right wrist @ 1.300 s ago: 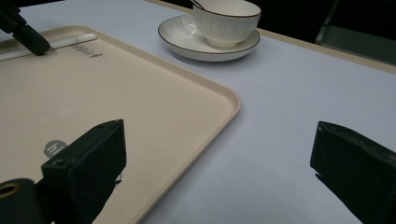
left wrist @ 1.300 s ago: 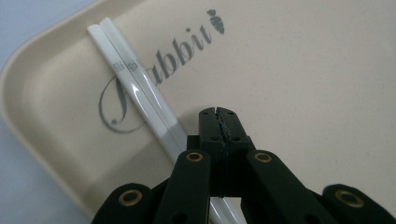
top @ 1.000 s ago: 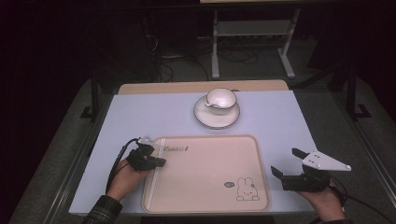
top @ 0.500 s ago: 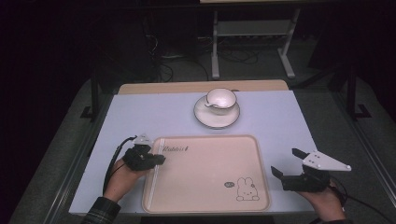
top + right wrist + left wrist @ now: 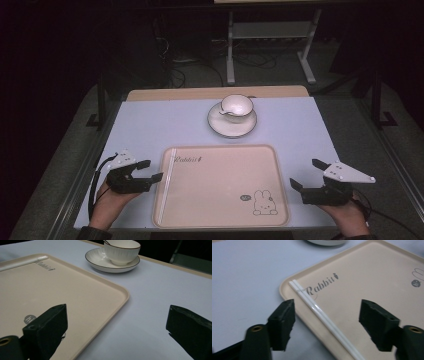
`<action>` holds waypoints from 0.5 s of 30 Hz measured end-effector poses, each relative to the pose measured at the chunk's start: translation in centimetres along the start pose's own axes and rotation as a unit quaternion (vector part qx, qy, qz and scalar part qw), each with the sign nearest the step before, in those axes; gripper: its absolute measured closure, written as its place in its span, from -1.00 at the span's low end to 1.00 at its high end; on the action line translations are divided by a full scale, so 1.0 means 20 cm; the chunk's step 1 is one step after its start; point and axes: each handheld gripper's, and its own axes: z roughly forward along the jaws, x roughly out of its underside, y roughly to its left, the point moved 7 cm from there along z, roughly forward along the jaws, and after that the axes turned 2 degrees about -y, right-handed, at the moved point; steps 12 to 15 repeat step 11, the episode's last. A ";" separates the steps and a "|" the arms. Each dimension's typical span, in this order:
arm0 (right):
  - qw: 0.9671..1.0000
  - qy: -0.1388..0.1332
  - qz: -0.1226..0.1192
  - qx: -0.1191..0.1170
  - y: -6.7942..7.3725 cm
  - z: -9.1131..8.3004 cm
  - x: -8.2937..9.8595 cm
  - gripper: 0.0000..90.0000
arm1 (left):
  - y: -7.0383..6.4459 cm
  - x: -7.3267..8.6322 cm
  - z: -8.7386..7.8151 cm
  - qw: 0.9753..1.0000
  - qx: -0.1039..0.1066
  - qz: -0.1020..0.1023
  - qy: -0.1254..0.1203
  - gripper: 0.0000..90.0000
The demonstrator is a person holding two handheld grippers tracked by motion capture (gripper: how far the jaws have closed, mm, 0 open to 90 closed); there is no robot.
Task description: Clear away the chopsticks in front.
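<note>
Lying along the left inner edge of the tray (image 5: 220,187), the pair of white chopsticks (image 5: 322,315) is what the left gripper (image 5: 150,171) points at; its jaws are spread wide and hold nothing, w/ the sticks between them in the left gripper view. The right gripper (image 5: 305,175) is just beside the tray's right edge, jaws spread also, nothing between them.

I judge the chopsticks as very light, stiff and quite slippery (smooth glossy surface, prob. plastic or melamine). They are thin and lie flat, touching each other and close against the raised rim, so there is little room under or beside them for a jaw. A grip near the middle of their length would keep balance; gripping at one end may let them swing or split apart. The two should be pinched together, not one only.

The tray itself looks light and stiff, w/ a low rim; it can slide on the smooth tabletop (image 5: 150,125) if pushed from the side.

Room: the tray's middle is bare, and the tabletop left and right of it is open. The cup (image 5: 236,106) on its saucer (image 5: 232,122) stands beyond the far edge of the tray, well apart from both grippers; it looks fragile, so approx. that zone is better avoided.
</note>
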 end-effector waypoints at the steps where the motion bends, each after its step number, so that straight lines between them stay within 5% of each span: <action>1: 1.000 0.001 0.000 0.000 0.00 0.00 0.00 -0.93 | 0.01 0.01 -0.01 1.000 -0.003 0.001 -0.006 -0.47; 6: 1.000 0.001 -0.001 -0.002 0.00 0.01 0.00 -0.93 | 0.05 0.06 -0.06 0.999 -0.016 -0.016 -0.025 -0.71; 15: 1.000 0.001 -0.001 -0.002 0.00 0.01 0.00 -0.93 | 0.04 0.05 -0.08 0.999 -0.017 -0.012 -0.042 -0.71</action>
